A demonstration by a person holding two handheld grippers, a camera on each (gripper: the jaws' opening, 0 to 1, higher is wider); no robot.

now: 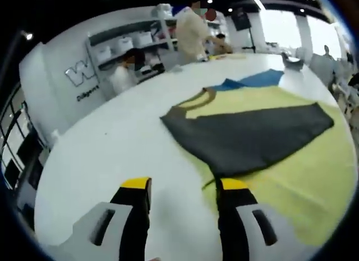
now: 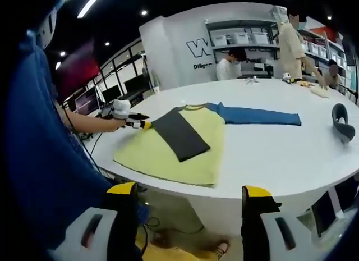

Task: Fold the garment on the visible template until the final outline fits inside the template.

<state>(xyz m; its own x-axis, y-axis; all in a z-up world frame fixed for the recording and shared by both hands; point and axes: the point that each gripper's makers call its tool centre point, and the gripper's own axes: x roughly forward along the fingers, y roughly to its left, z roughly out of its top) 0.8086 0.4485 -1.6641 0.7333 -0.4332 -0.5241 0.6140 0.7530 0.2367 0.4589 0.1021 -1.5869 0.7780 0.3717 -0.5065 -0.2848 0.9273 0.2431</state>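
Folding has barely begun: yellow long-sleeved shirt (image 2: 168, 143) has its dark grey sleeve (image 2: 180, 133) laid across; blue sleeve (image 2: 261, 115) lies outstretched. Left gripper (image 1: 184, 189) and right gripper (image 2: 189, 195) are open, empty.

Your right claw (image 2: 190, 202) hangs off the desk (image 2: 269, 154) edge, jaws apart, empty. Yellow shirt (image 2: 168, 146) lies flat, dark sleeve (image 2: 180, 134) folded across it, blue sleeve (image 2: 261, 116) outstretched. Your left claw (image 2: 143, 124) sits at the dark sleeve's end.

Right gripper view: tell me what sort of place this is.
Probably a company workroom or lab, not a home: a large white table holding a yellow garment, wall shelving stacked with white bins beside big lettering, and several people working in the background.
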